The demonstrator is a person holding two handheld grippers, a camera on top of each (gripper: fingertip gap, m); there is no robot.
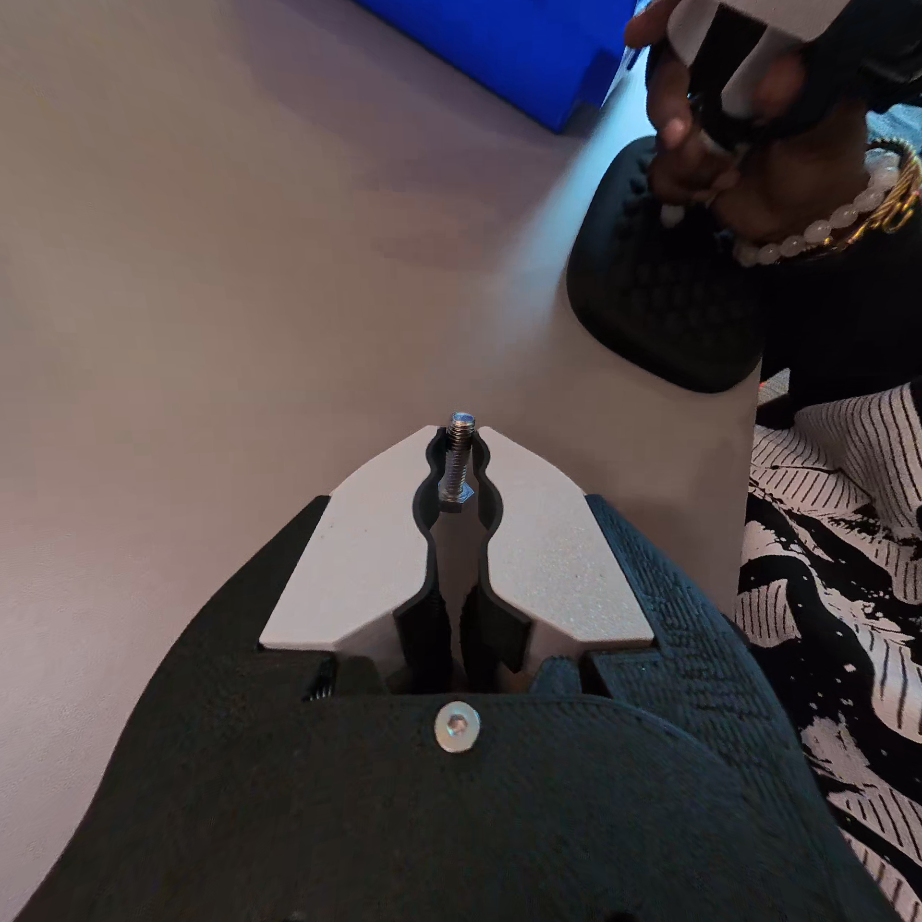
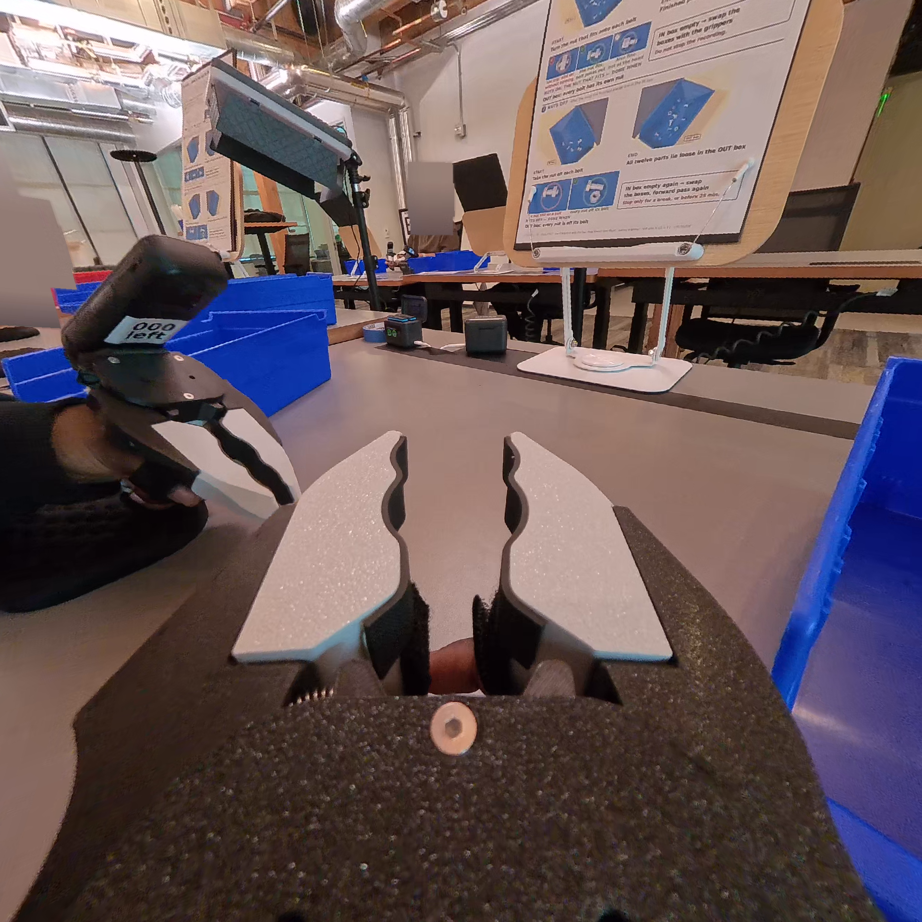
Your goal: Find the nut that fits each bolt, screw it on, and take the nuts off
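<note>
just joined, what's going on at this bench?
A person is working two handheld tongs at a grey table. The left tongs are closed on a silver bolt, its hex head back between the fingers and its threaded end poking out past the tips, with no nut on it. The right tongs are open and empty above the table, beside a blue bin. No nut shows in either view.
</note>
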